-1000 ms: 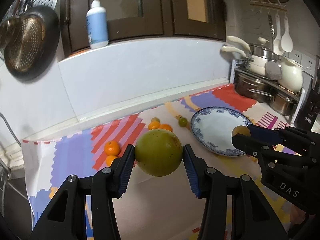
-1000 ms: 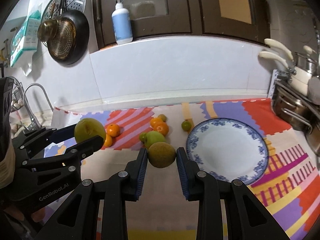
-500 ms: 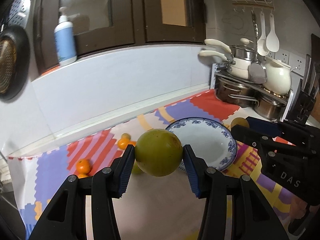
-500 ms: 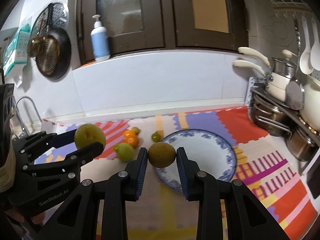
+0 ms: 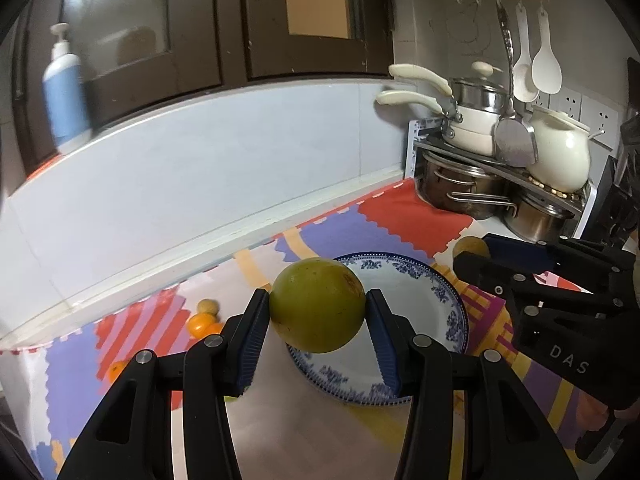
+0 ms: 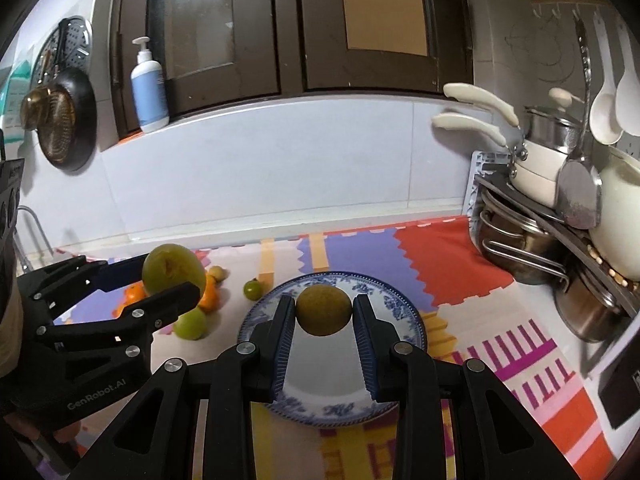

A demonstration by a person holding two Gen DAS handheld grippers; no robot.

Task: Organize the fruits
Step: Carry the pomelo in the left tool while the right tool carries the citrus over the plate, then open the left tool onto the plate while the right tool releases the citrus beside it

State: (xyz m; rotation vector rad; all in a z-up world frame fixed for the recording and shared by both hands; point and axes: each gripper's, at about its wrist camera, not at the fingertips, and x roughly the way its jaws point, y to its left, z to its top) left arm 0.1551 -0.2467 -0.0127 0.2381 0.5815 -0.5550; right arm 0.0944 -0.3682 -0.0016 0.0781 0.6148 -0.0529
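Note:
My left gripper [image 5: 318, 310] is shut on a large yellow-green fruit [image 5: 318, 305], held in the air over the near-left rim of the blue-patterned white plate [image 5: 424, 300]. My right gripper [image 6: 324, 312] is shut on a smaller brownish-green fruit [image 6: 323, 309], hanging above the same plate [image 6: 396, 320]. In the right wrist view the left gripper [image 6: 168, 280] with its fruit [image 6: 173, 269] shows at the left. The right gripper [image 5: 472, 256] with its fruit [image 5: 470, 247] appears at the right of the left wrist view.
Loose fruit lies on the colourful mat left of the plate: oranges [image 6: 210, 296], a green fruit [image 6: 191, 324], a small green one [image 6: 253, 289], a small yellow one [image 5: 208, 306]. Stacked pots [image 6: 532, 248] on a rack stand at the right. A soap bottle [image 6: 149, 88] stands on the ledge.
Both grippers have carried their fruits to the right, from beside the loose fruit pile to above the plate. The grips have not changed.

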